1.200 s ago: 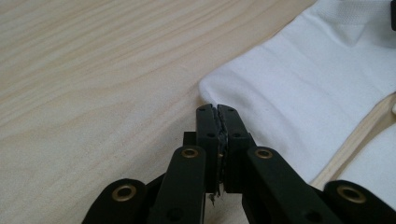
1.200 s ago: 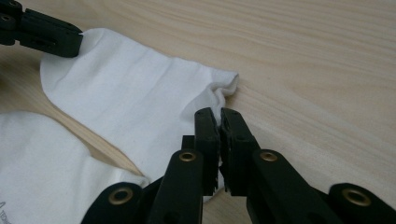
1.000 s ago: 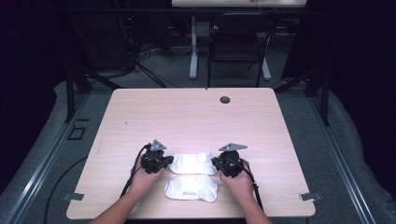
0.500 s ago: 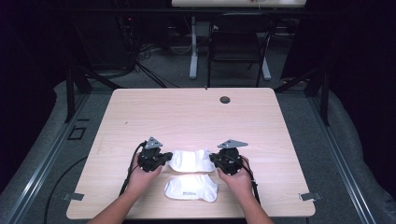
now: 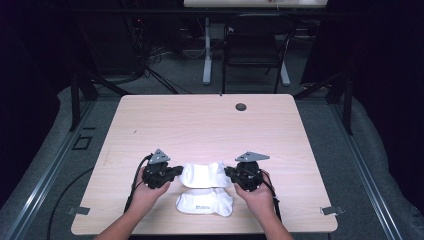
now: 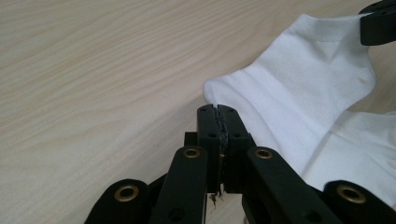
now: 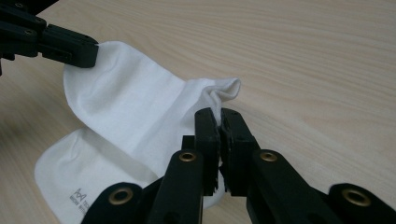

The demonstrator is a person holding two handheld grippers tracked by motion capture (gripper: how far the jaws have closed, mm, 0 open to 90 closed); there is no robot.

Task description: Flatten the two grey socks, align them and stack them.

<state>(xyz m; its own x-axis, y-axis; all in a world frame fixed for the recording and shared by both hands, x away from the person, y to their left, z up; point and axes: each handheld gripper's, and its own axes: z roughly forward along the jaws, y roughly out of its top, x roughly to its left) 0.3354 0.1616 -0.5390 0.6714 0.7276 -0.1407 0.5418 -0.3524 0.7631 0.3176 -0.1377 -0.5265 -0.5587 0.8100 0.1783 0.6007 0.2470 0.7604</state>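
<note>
**Two white socks at the near table edge, one pinched at both ends**

Nearest the person, a second white sock [image 5: 205,202] lies flat on the table [image 5: 210,125], printed mark visible in the right gripper view; just beyond and partly above it, the held white sock [image 5: 202,174] spans between both tools; left gripper [image 5: 176,173] jaws clamped together on one end of it [image 6: 289,93]; right gripper [image 5: 229,173] jaws pressed onto the other, bunched end [image 7: 140,107]; farther off, a dark round grommet [image 5: 241,106] near the far edge; beyond, a chair [image 5: 255,50] on the floor.
</note>
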